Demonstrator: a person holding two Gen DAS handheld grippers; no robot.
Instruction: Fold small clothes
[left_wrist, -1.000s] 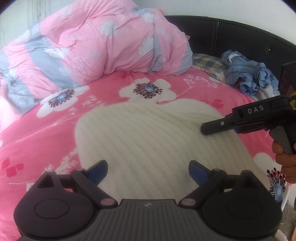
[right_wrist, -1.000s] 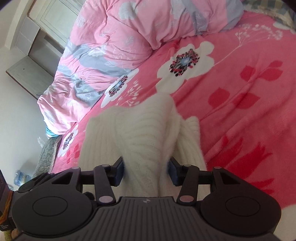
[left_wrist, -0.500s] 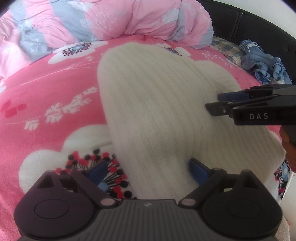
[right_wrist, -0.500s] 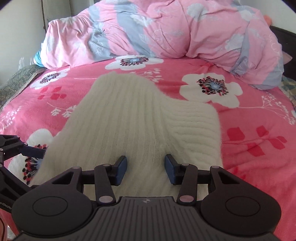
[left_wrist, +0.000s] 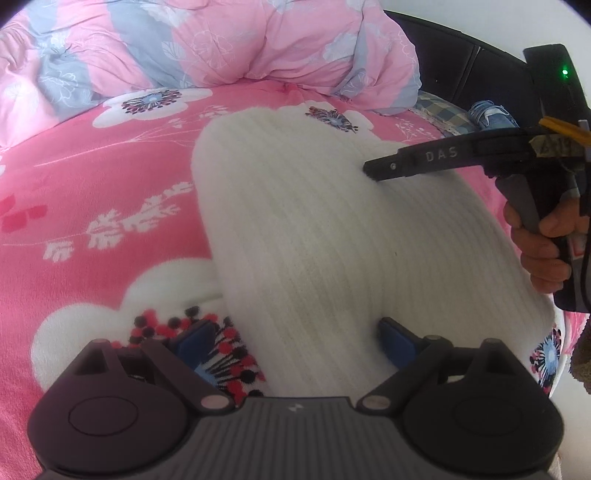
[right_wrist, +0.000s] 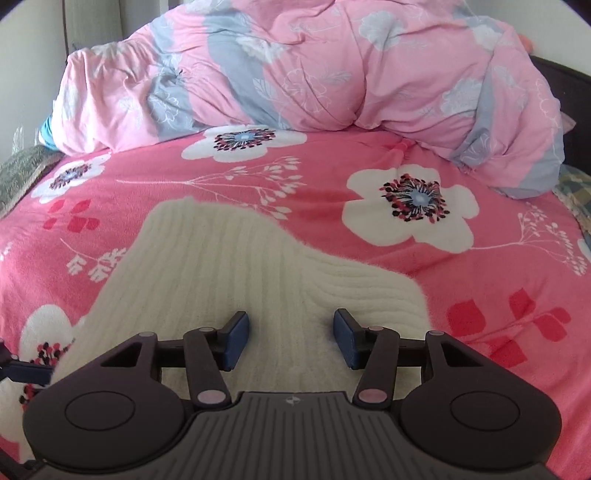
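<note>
Lying flat on the pink floral blanket (right_wrist: 406, 155), the white knit garment (left_wrist: 332, 240) sat mid-bed. The left gripper (left_wrist: 295, 339) straddled its near-left edge, jaws wide; the right gripper (right_wrist: 291, 338) hovered above it, jaws wide, holding nothing.

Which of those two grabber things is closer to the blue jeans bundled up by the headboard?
The right gripper. It hangs over the white sweater on the jeans' side. The left gripper straddles the sweater's near edge, farther away.
</note>
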